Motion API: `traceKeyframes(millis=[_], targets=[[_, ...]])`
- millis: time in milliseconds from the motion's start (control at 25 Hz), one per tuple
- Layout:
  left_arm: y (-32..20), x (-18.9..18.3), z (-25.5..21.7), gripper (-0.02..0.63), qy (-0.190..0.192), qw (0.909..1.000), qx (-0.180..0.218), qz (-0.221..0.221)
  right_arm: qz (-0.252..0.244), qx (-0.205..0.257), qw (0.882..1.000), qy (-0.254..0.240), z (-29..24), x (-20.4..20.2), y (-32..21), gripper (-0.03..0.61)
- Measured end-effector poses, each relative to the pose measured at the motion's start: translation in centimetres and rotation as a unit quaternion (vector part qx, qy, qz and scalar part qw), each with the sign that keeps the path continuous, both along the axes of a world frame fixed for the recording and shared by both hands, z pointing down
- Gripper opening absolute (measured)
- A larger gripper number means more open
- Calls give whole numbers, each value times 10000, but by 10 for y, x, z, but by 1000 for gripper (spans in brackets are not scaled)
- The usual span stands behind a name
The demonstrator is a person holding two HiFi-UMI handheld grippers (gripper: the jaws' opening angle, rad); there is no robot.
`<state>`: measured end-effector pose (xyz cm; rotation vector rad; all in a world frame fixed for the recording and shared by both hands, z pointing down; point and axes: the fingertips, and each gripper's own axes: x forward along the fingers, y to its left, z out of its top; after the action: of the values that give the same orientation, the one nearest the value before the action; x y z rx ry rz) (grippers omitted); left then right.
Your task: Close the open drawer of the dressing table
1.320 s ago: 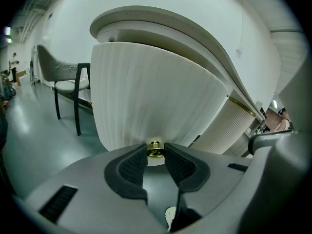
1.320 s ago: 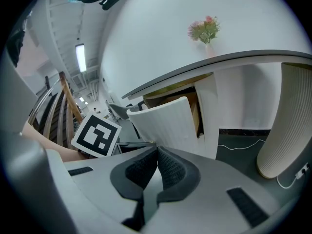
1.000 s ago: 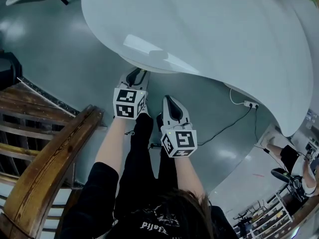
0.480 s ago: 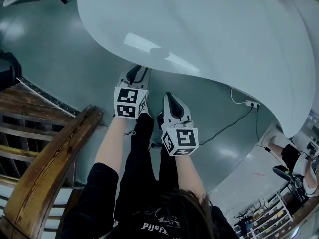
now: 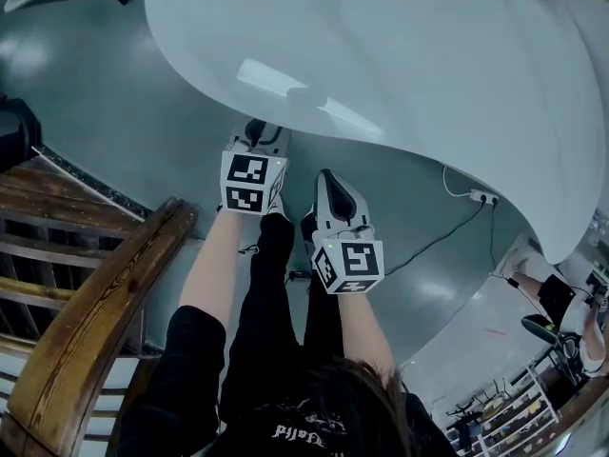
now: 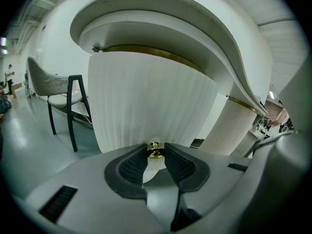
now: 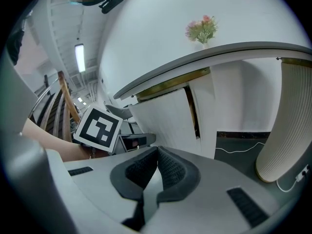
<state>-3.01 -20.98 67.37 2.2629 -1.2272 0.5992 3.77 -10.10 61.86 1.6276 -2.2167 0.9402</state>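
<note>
Left hand-held gripper (image 6: 156, 156) clamping the brass knob (image 6: 155, 149) on the drawer (image 6: 146, 96)
Ribbed drawer is sitting dead ahead, poking out under the table (image 5: 400, 46); right hand-held gripper (image 7: 156, 152) is idling closed and empty alongside. Knob's the only handle, looking small and slick; drawer's probably gliding light

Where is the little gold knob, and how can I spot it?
Find the big white dressing table with the curved top. Under that top is a rounded drawer front covered in thin upright ribs. Low in its middle, between the black pads of the left tool, sits the knob: the only small, round, shiny gold thing on all that white.
</note>
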Motion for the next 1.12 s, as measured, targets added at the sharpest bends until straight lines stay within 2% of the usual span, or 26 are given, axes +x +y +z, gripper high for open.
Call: traceKeyframes(millis=[1120], targets=[[-33,16,0,123,-73,9990,433,-22,-65,273,9995,138,-2,19,-26,26]])
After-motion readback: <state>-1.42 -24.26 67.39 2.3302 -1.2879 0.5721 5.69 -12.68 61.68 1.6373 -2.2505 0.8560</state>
